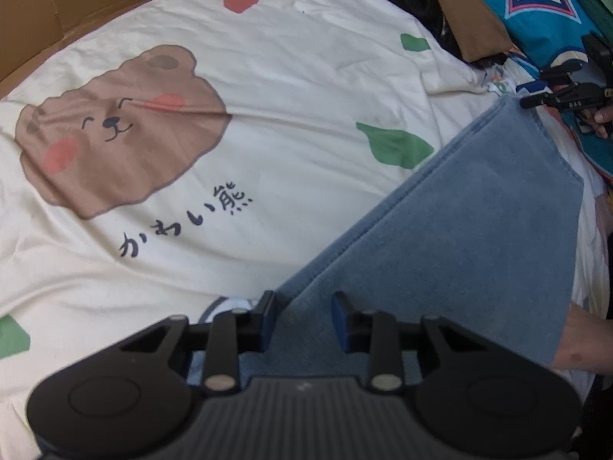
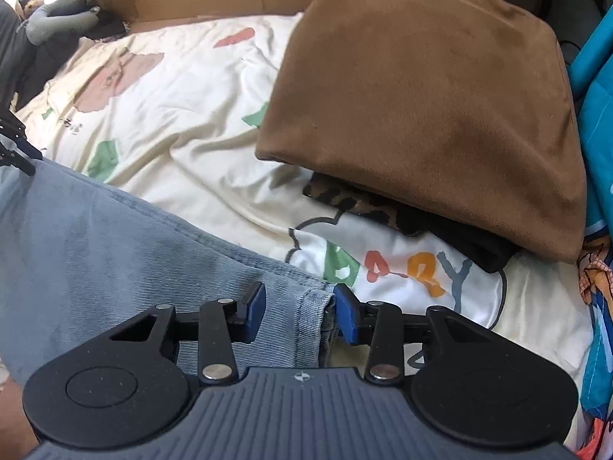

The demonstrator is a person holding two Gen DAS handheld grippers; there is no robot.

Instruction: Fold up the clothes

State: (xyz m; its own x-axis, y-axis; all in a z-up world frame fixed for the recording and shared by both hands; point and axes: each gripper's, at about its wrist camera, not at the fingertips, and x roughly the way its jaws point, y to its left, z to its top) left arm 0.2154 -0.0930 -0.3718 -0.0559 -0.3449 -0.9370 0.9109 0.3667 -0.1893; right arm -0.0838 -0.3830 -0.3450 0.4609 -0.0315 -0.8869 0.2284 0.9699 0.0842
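The left gripper and right gripper, jaws parted, straddle edges of the blue denim garment on the cream bear-print bedsheet. Clear sheet lies at 10 o'clock; a folded brown suede cloth blocks 1 o'clock.

The blue denim jeans lie on a cream bear-print bedsheet — folded into a long flat strip with stitched seams along the edge. One end shows a paler, faded hem — slightly rumpled.
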